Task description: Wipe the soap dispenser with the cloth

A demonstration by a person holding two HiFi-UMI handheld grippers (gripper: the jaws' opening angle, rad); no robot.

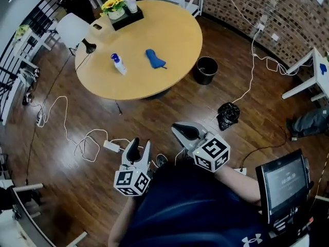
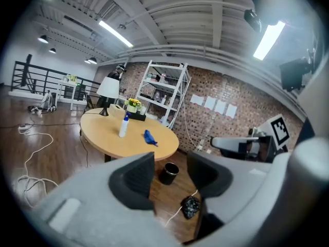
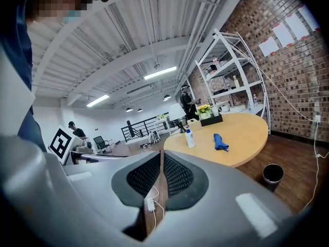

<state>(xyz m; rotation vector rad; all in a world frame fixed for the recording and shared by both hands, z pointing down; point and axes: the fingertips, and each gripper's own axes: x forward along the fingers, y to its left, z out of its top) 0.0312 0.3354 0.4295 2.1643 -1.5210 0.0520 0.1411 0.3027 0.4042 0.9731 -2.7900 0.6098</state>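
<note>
Both grippers are held low in front of the person, over the wood floor (image 1: pixel 154 117) and well apart from the round wooden table (image 1: pixel 175 35). The left gripper (image 1: pixel 140 147) has its 2 jaws spread, with a clear gap between the dark pads; nothing sits in that gap, and only the floor, a black bin (image 2: pixel 168 173) and a crumpled black bag (image 2: pixel 190 207) show through it in the left gripper view. The right gripper (image 1: pixel 180 130) has its jaws pressed together with nothing pinched between them; in the right gripper view the ribbed pads meet along 1 thin line. The soap dispenser (image 1: pixel 119 64), a white bottle with a blue pump top, stands upright on the table towards its left side in the head view. The cloth (image 1: pixel 154 59), blue and crumpled, lies on the tabletop to the right of the dispenser, near it but not touching. Neither gripper is in contact with either item. A dark tray of yellow flowers (image 1: pixel 121 12) sits at the far edge of the table. The bin stands on the floor just beside the table's right edge. White cables (image 1: pixel 87 143) trail across the floor to the left of the grippers.
</note>
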